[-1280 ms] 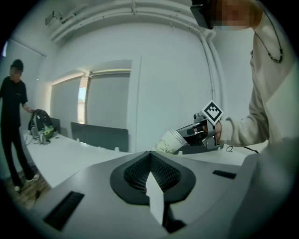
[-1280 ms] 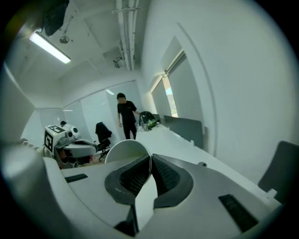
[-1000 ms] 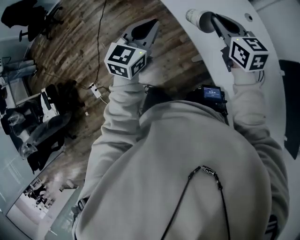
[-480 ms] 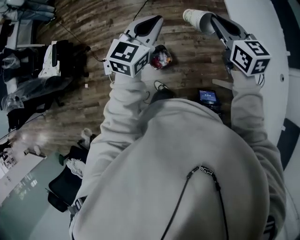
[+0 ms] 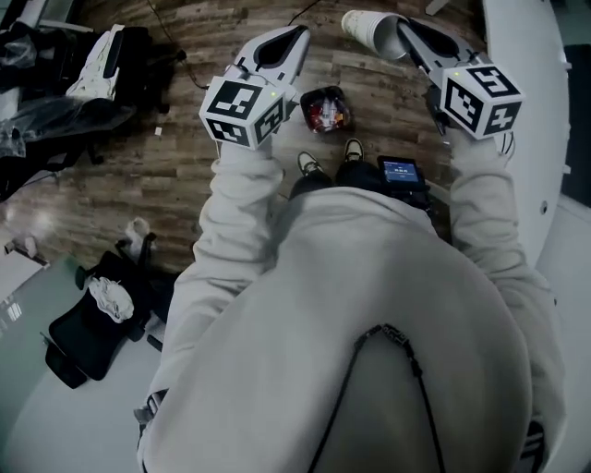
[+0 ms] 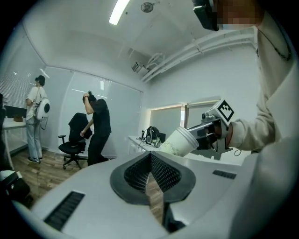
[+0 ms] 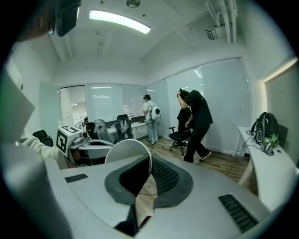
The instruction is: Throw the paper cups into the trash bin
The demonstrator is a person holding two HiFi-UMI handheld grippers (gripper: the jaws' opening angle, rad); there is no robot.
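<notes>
A white paper cup lies sideways in my right gripper, which is shut on its rim, high above the wooden floor. In the right gripper view the cup's wall is pinched between the pads of the right gripper. A small dark trash bin with red rubbish inside stands on the floor below, between the two grippers. My left gripper hovers to the left of the bin, shut and empty; its pads meet in the left gripper view, where the cup shows held ahead.
The curved edge of a white table runs down the right. Bags and a white pack lie on the floor at upper left, and a black office chair stands at lower left. Two people stand further off in the room.
The view has swung from the white table to the floor, and the trash bin has come into sight. Both grippers now hang over the floor, the right still holding the cup.
</notes>
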